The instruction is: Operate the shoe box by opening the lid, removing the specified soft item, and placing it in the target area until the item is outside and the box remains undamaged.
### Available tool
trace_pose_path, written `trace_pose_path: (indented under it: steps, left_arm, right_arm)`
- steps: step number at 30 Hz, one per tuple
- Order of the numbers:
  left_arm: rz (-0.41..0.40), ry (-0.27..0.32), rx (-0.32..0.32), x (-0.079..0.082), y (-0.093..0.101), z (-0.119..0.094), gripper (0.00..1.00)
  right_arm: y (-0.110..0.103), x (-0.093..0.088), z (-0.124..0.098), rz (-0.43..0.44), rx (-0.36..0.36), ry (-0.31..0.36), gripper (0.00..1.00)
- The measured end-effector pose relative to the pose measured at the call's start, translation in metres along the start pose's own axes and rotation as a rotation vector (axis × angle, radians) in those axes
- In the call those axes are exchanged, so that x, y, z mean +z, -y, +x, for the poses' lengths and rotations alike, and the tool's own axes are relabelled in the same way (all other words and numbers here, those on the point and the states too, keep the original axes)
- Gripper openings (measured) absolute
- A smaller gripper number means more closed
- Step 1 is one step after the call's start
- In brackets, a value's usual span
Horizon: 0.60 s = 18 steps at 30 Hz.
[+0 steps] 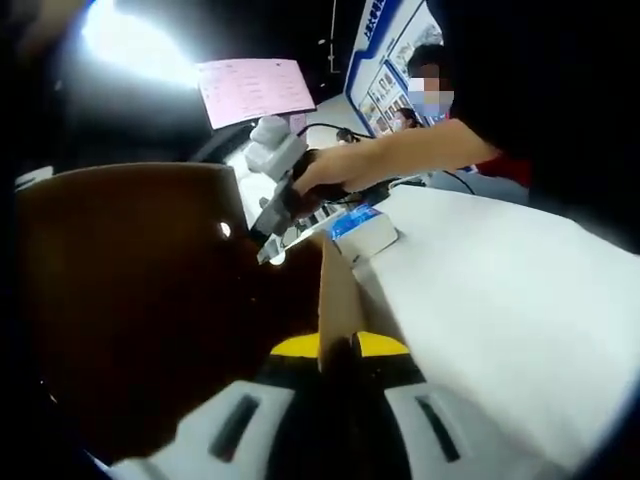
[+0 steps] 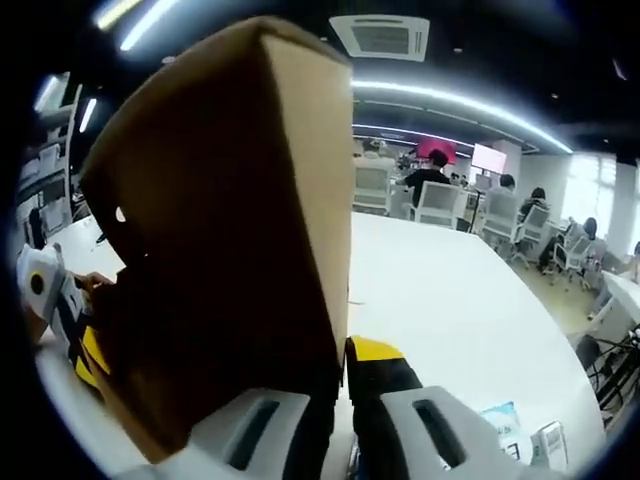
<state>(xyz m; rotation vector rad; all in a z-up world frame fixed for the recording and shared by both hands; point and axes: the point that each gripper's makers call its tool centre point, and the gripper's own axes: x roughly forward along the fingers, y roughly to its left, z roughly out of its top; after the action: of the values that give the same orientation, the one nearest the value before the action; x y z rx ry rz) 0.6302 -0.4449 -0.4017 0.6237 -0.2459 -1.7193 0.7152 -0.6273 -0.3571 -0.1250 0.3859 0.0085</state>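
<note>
A brown cardboard shoe box lid (image 1: 150,300) stands raised on its edge over the white table (image 1: 500,300). My left gripper (image 1: 340,345) is shut on the lid's thin wall, which runs up between the yellow pads (image 1: 295,346). In the left gripper view my right gripper (image 1: 270,245), held by a hand, comes in from the right and pinches the lid's far edge. In the right gripper view the lid (image 2: 230,230) towers in front, with my right gripper (image 2: 340,375) shut on its edge. My left gripper (image 2: 85,350) holds the lid's left side. The soft item is hidden.
A small blue and white carton (image 1: 365,232) lies on the table just behind the lid. A pink sheet (image 1: 255,90) hangs further back. The white table (image 2: 450,290) stretches off to the right, with office chairs (image 2: 440,205) and seated people beyond it.
</note>
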Motion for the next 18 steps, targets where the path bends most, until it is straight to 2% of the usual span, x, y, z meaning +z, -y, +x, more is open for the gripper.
trace_pose_path:
  steps: [10,15,18]
  left_arm:
    - [-0.019,-0.001,-0.003,0.0,-0.001,-0.001,0.1]
    - [-0.037,-0.007,0.003,-0.001,-0.002,-0.001,0.1]
    - [-0.043,-0.01,0.004,-0.001,-0.003,-0.001,0.1]
  right_arm:
    - [-0.001,-0.003,0.001,0.001,0.003,0.022,0.01]
    - [-0.004,-0.013,0.005,-0.008,0.005,0.008,0.01]
    - [-0.004,-0.01,0.003,0.009,0.009,0.023,0.02]
